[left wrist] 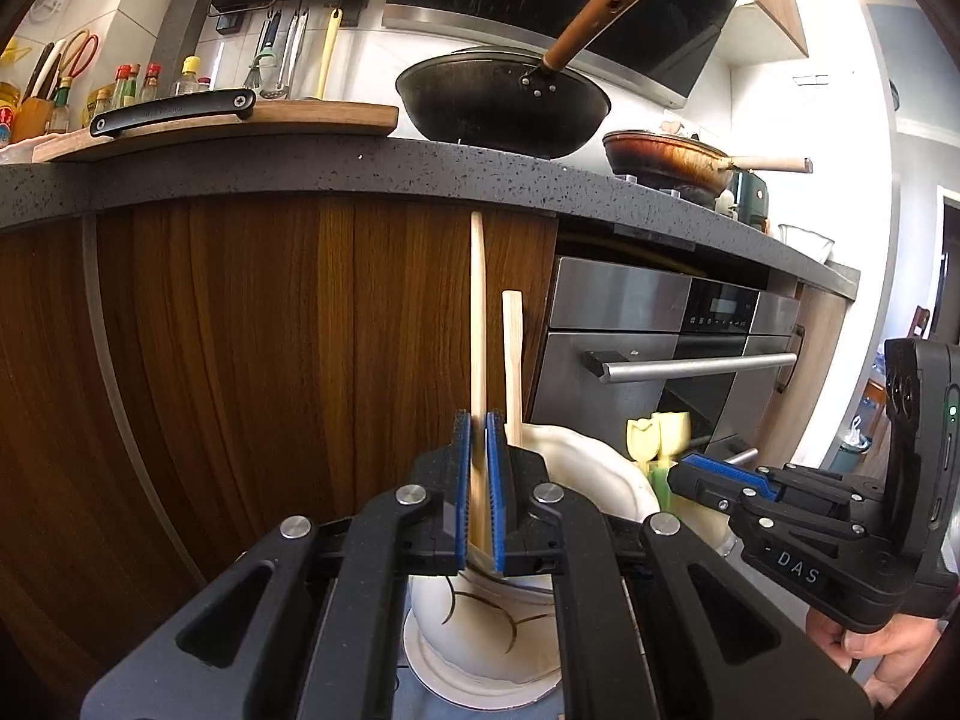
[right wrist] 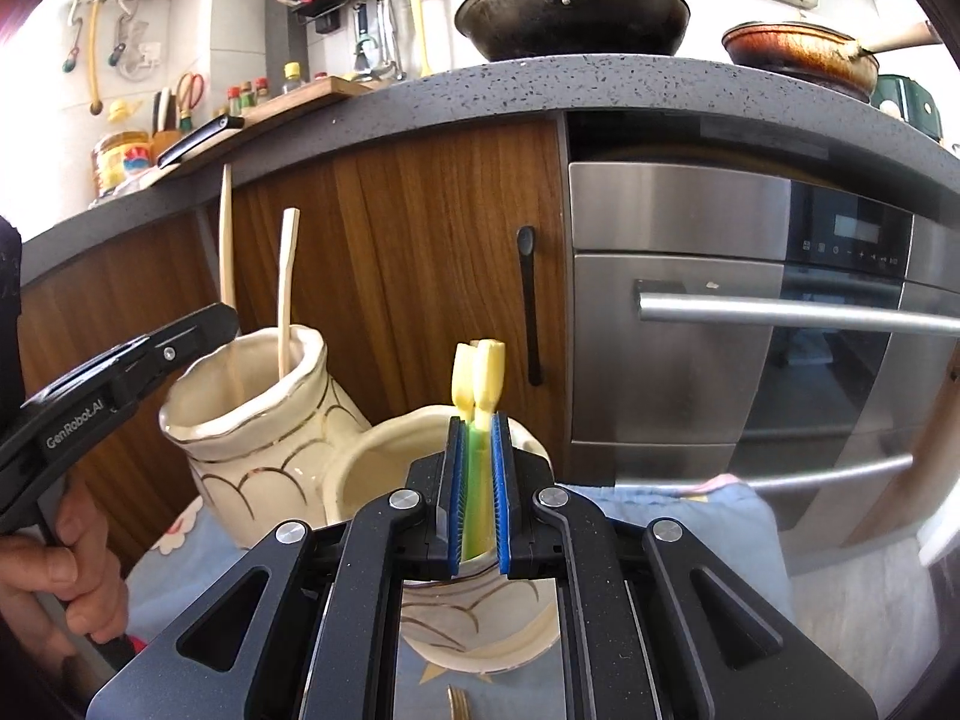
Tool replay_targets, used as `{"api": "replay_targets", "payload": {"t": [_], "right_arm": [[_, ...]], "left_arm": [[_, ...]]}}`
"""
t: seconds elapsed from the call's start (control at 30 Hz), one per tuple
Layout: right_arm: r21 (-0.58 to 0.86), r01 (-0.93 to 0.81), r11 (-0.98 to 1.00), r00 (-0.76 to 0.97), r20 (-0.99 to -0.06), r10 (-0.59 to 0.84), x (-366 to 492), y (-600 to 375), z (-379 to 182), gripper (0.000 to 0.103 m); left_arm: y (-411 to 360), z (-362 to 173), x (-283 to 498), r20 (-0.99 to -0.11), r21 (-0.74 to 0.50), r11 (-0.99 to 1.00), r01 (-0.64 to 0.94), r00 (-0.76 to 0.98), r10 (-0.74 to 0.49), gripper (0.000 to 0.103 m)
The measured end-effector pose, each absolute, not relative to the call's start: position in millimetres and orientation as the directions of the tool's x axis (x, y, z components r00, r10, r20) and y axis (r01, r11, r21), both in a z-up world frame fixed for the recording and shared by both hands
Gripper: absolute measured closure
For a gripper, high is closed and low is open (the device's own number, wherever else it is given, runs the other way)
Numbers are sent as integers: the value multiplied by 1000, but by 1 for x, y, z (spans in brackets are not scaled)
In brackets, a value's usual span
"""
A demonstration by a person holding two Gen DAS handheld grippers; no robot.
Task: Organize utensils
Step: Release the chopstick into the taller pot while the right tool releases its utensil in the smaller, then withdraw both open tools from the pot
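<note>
We held the left tool (left wrist: 478,438) clamped on a wooden chopstick (left wrist: 477,312) standing in the left jar (right wrist: 252,420). The right tool (right wrist: 478,444) gripped yellow-green utensils (right wrist: 478,384) over the right jar (right wrist: 372,474), on the blue cloth (right wrist: 690,516).

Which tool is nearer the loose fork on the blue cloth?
Right. The right tool, shut on green-stemmed utensils over the near jar, is just above the fork. The left tool is over the far jar.
</note>
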State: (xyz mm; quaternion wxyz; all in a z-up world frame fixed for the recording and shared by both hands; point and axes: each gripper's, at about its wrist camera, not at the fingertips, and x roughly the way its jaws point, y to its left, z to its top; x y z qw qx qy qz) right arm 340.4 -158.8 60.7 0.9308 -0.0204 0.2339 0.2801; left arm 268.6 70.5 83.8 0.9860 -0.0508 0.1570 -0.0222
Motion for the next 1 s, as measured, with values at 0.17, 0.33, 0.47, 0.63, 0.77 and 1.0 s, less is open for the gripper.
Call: {"api": "replay_targets", "payload": {"t": [0.17,0.33,0.47,0.63,0.77,1.0], "right_arm": [[96,-531,842,735,-442,514,340,-160,62,94],[105,-533,839,736,-431,522,338,-162,65,93],[103,-534,839,743,-417,524,333,-164,68,84],[103,-537,837,748,-401,529,327,-167,73,75],[100,-536,838,754,-390,529,322,-171,74,63],[83,-537,840,764,-373,526,312,-177,72,41]], "left_arm": [[70,84,269,-308,-106,994,20,950,-52,98],[71,85,266,-302,-108,994,20,952,-52,97],[72,87,261,-293,-110,994,20,955,-52,82],[76,90,255,-279,-111,994,13,959,-43,59],[80,93,248,-264,-114,993,5,964,-35,43],[89,93,239,-259,-114,993,-18,966,-12,25]]}}
